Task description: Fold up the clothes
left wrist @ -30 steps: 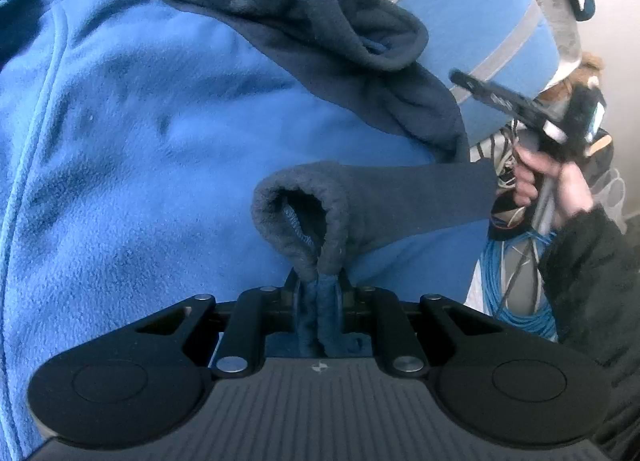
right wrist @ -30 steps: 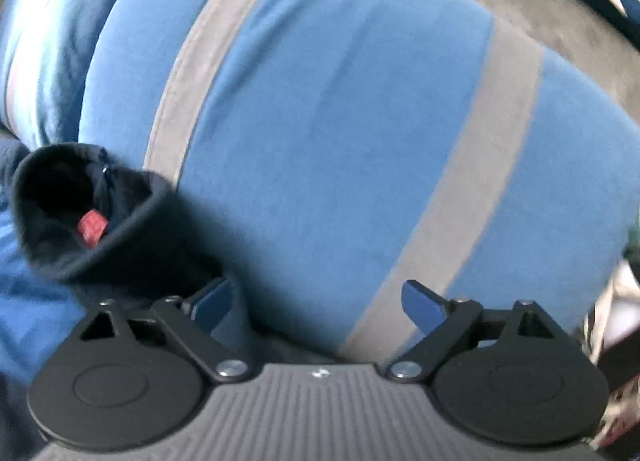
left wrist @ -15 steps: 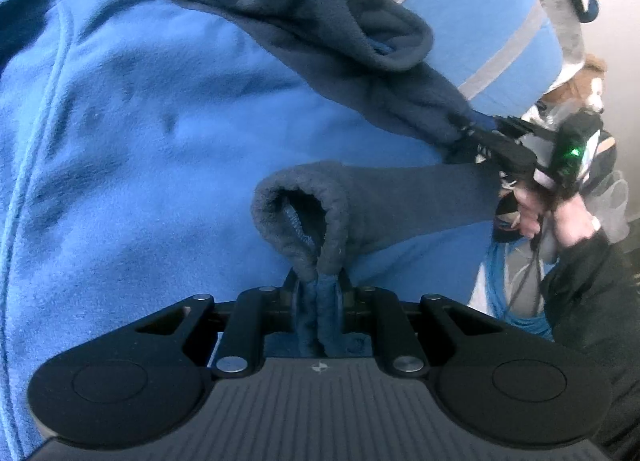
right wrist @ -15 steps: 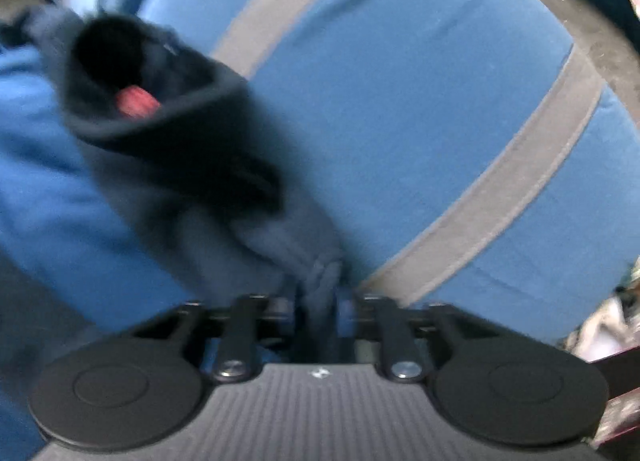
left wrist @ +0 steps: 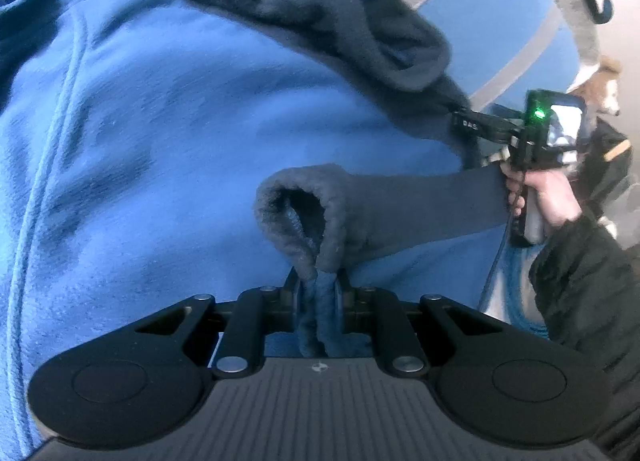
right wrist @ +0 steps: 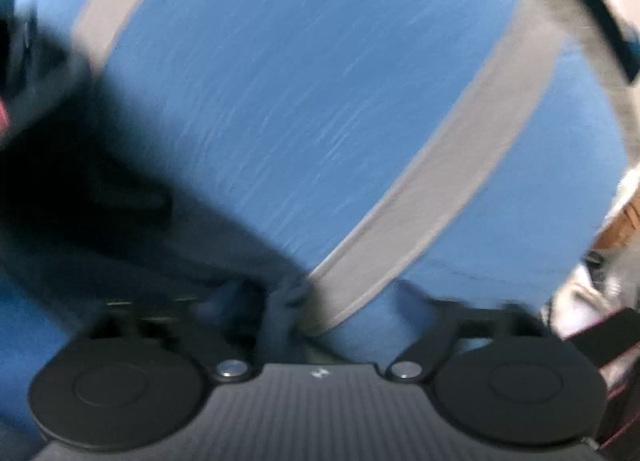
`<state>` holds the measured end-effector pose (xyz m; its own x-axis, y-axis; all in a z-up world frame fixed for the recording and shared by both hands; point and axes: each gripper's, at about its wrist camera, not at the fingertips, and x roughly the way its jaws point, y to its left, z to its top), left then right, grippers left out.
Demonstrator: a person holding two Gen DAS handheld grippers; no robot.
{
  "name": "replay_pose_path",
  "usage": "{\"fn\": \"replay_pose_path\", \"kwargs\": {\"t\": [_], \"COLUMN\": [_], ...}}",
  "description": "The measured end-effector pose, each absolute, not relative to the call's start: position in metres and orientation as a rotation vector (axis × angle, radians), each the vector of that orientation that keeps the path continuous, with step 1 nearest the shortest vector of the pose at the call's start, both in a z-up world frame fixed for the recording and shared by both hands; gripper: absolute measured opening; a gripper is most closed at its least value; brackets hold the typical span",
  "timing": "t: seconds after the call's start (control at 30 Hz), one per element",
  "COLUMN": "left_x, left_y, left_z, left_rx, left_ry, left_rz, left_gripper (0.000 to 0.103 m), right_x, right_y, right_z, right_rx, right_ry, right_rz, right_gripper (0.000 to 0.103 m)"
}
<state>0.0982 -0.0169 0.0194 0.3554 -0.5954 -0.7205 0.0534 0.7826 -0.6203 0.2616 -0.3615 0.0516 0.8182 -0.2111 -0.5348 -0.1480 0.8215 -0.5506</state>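
Note:
A light blue fleece jacket (left wrist: pixel 160 141) with dark navy sleeves lies spread out below me. My left gripper (left wrist: pixel 318 289) is shut on the blue-lined edge of one navy cuff (left wrist: pixel 304 213), which loops up just ahead of the fingers. The other navy sleeve (left wrist: pixel 360 37) lies crumpled across the top of the jacket. In the left wrist view my right gripper (left wrist: pixel 464 123) sits at that sleeve's lower end. In the blurred right wrist view my right gripper (right wrist: pixel 352 301) has its jaws opening, with a fold of navy sleeve (right wrist: pixel 280 289) loose between them.
A blue cushion with grey stripes (right wrist: pixel 320 101) bulges right behind the jacket. A person's hand (left wrist: pixel 548 197) and dark jacket sleeve (left wrist: pixel 580 301) hold the right gripper. A stuffed toy (left wrist: pixel 604 85) and a coil of blue cable (left wrist: pixel 520 313) lie at the right edge.
The right gripper came down onto the navy sleeve, shut on it half a second ago, and now has its jaws spread apart. The left gripper and its cuff have not moved.

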Motion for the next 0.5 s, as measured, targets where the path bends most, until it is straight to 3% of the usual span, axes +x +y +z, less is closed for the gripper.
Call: {"fn": "replay_pose_path", "kwargs": {"t": [0.2, 0.5], "left_x": [0.089, 0.077], "left_y": [-0.018, -0.033], "left_z": [0.047, 0.1], "left_rx": [-0.661, -0.797], "left_ry": [1.052, 0.89], "left_rz": [-0.53, -0.607], "left_gripper": [0.015, 0.014], "right_x": [0.153, -0.003], "right_y": [-0.383, -0.368], "right_z": [0.117, 0.108], "right_rx": [-0.386, -0.228], "right_ry": [0.535, 0.491], "right_rz": [0.1, 0.203], "right_gripper": [0.103, 0.103]}}
